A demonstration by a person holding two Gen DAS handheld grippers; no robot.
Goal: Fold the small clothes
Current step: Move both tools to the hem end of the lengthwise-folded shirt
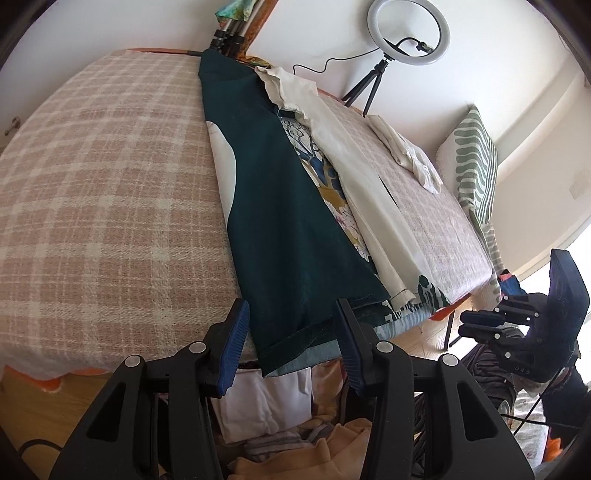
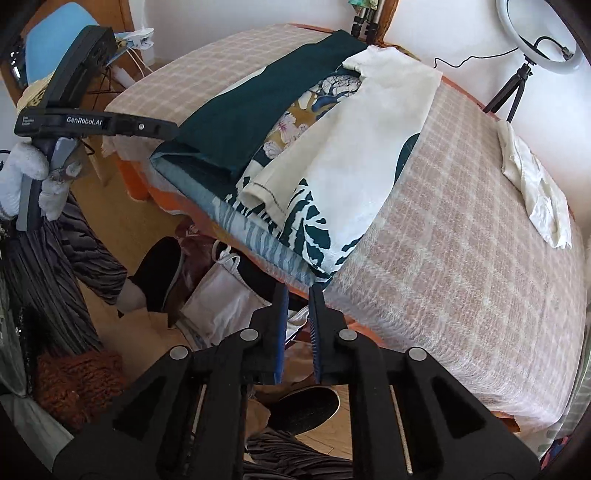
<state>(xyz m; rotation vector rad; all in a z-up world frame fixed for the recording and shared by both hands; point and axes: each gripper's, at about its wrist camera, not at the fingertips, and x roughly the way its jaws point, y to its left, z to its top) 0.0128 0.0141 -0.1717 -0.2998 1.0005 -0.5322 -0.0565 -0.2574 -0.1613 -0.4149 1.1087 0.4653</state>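
Note:
A dark green garment [image 1: 273,206] lies lengthwise down the checked table [image 1: 103,192], its hem at the near edge. Beside it lie a floral patterned cloth [image 1: 332,184] and a cream garment [image 1: 354,173]. My left gripper [image 1: 291,336] is open, its fingers on either side of the green hem, not closed on it. In the right wrist view the green garment [image 2: 266,107], the cream garment [image 2: 362,140] and a leaf-print cloth [image 2: 310,229] overlap at the table edge. My right gripper [image 2: 297,314] is nearly shut and empty, just off the table edge below the leaf-print cloth.
A folded cream cloth [image 2: 535,184] lies at the far right of the table [image 2: 461,258]. A ring light on a tripod [image 1: 406,33] stands behind. A heap of clothes [image 1: 295,424] lies on the floor below. A striped cushion [image 1: 476,162] leans at the right.

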